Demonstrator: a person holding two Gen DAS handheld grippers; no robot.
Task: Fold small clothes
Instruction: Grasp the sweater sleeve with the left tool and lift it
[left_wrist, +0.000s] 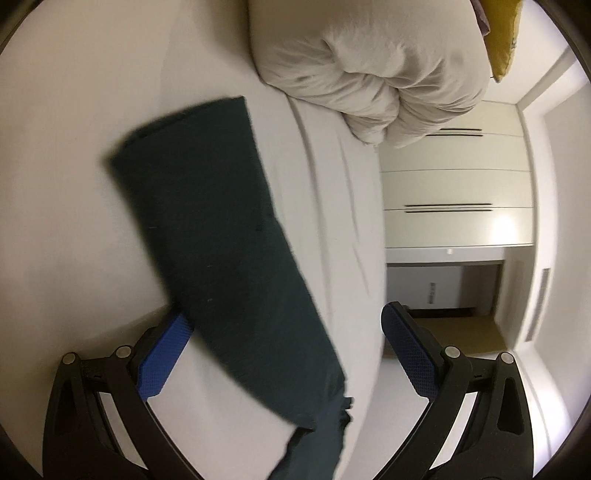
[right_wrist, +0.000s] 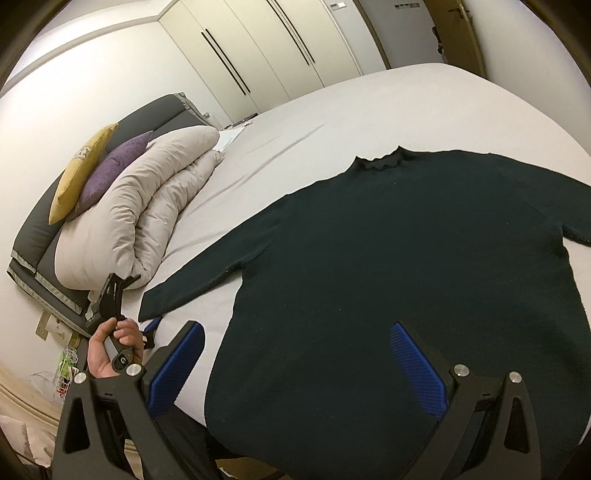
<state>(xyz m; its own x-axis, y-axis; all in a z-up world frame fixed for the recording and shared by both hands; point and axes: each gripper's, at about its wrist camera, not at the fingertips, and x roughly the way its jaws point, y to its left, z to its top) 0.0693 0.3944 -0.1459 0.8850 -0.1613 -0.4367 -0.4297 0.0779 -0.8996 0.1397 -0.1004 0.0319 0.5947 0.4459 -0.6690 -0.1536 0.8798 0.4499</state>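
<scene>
A dark green sweater (right_wrist: 388, 266) lies flat on the white bed (right_wrist: 332, 110), collar away from me, sleeves spread out. My right gripper (right_wrist: 295, 354) is open above the sweater's bottom hem, empty. In the left wrist view the sweater's left sleeve (left_wrist: 207, 221) stretches across the sheet. My left gripper (left_wrist: 280, 332) is open with the sleeve running between its blue pads (left_wrist: 166, 354), holding nothing. The left gripper also shows in the right wrist view (right_wrist: 147, 328), held in a hand at the sleeve's cuff.
A rolled beige duvet (right_wrist: 147, 214) lies at the head of the bed (left_wrist: 369, 70), with a yellow cushion (right_wrist: 81, 170) and a purple cushion (right_wrist: 114, 166) against the dark headboard (right_wrist: 37, 236). White wardrobes (right_wrist: 258, 48) stand behind the bed.
</scene>
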